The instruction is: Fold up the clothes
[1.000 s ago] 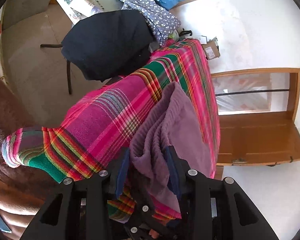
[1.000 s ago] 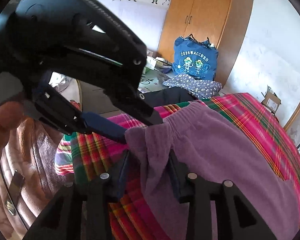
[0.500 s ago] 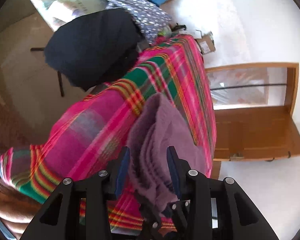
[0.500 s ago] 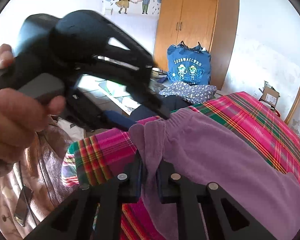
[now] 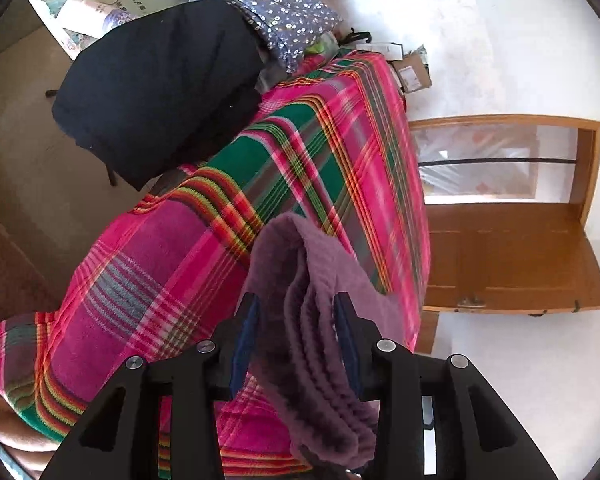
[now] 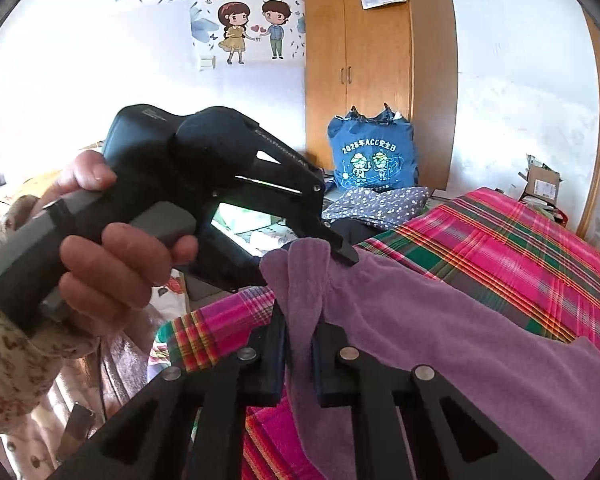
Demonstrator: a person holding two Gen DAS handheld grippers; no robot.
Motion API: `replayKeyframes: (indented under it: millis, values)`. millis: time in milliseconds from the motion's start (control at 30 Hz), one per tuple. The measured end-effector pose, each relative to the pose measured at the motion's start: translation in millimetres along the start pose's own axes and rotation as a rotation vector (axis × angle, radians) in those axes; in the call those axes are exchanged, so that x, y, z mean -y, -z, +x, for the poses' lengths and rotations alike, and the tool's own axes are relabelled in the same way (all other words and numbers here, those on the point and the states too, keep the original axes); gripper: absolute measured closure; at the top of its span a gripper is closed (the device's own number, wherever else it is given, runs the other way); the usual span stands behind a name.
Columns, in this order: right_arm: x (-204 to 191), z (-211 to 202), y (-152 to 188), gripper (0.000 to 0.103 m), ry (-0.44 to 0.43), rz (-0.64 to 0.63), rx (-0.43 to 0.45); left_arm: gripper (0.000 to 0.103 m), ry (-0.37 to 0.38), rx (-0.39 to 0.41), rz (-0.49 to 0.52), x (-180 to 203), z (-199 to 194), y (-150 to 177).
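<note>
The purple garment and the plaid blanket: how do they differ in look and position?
The purple garment is one plain colour; the plaid blanket has pink, green and orange stripes. The garment lies on top, its edge lifted by both tools; the blanket stays spread underneath. The garment covers only part of the blanket. Both are soft fabric.

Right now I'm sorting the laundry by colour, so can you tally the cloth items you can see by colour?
Purple: 1, the garment held in both grippers
Pink plaid: 1, the blanket
Black: 1, the cloth draped beside the blanket
Blue floral: 1, the fabric beyond it
Blue printed: 1, the bag by the wardrobe
Total: 5
</note>
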State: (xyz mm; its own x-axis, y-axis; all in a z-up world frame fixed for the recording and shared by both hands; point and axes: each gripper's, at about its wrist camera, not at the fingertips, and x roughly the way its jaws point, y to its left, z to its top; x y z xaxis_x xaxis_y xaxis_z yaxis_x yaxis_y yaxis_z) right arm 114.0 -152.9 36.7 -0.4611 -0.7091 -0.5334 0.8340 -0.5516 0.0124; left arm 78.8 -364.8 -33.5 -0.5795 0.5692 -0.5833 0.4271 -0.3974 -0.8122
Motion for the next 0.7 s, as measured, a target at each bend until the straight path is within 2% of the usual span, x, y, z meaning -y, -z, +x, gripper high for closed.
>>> replayKeyframes:
  millis: [133, 467, 533, 567, 600, 700]
  values:
    - [0, 1, 0, 0.093, -0.014, 0.003, 0.002, 0.063, -0.010, -0.057, -0.015, -1, 13, -6]
    - [10, -21, -1, 0.093, -0.043, 0.039, 0.076, 0.063, 0.038, -0.048, -0.045, 3, -4, 1]
    - [10, -25, -1, 0.093, -0.046, 0.032, 0.088, 0.056, 0.042, -0.059, -0.045, 3, -6, 3]
    - [8, -27, 0, 0.093, -0.038, 0.016, 0.097, 0.046, 0.040, -0.065, -0.059, -1, -7, 5]
    - [6, -29, 0, 0.093, -0.032, 0.000, 0.105, 0.043, 0.038, -0.072, -0.074, -4, -8, 6]
    - [3, -34, 3, 0.093, -0.034, -0.027, 0.117, 0.043, 0.073, -0.074, -0.112, -13, -13, 10]
